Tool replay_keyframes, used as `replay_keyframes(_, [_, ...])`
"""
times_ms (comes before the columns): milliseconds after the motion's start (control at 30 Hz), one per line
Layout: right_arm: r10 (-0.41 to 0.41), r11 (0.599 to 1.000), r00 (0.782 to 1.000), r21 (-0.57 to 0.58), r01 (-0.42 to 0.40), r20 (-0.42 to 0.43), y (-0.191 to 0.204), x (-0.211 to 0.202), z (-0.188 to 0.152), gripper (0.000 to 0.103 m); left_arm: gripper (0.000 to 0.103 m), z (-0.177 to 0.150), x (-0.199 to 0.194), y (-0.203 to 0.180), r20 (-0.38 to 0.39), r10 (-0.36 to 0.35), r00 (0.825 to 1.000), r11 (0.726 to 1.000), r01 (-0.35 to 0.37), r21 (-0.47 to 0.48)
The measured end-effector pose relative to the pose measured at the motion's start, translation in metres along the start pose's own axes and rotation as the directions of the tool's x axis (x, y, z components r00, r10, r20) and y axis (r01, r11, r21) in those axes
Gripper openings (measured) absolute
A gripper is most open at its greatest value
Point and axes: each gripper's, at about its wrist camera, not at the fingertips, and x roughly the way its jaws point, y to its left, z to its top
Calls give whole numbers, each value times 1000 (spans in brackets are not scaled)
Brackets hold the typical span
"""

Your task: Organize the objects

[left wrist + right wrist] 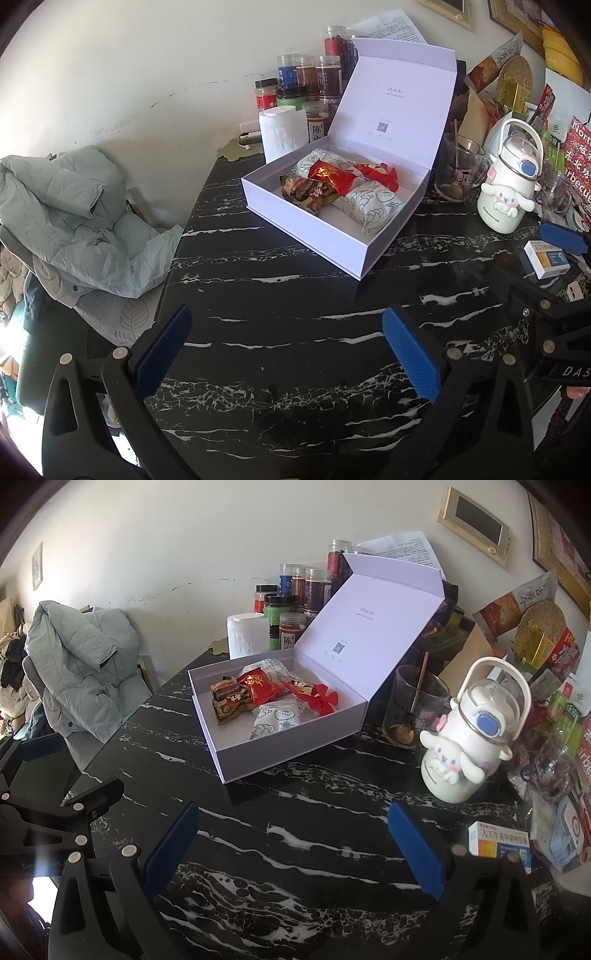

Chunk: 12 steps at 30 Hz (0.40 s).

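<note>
The black marbled bench [295,332] fills most of both views, polished and likely slick, so anything light should slide on it rather than tip. It stands against a scuffed pale wall, with a grey-green padded jacket [74,214] heaped on a chair at nine o'clock.

On the bench at twelve o'clock sits the white box [258,753], its hinged lid propped upright. It looks like stiff card, light and easy to shove, so I would steady a wall of it instead of pinching the lid. Inside lie the snack packets [258,698]: white, red and brown wrappers, soft, crinkly, nearly weightless. I judge the crimped end seals are the place to take hold, since a squeeze across the middle could crush what is inside.

At two o'clock in my right view stands the white cartoon bottle [465,746], hard and smooth, best lifted by its loop handle. A glass cup [413,709] with a stick in it stands just beside the bottle, fragile. The small medicine carton [498,842] lies at three o'clock, stiff and light, good for a grip across its narrow sides.

My left tool [288,354] and right tool [295,849] are both spread wide, holding nothing, above bare bench.
</note>
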Motion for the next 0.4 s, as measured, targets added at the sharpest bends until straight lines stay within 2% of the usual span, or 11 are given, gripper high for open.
replay_keyframes(400, [3, 1000, 1000, 11, -3, -18, -1, 6, -4, 102, 103, -4, 3, -1, -8, 6, 1000, 1000, -5, 11])
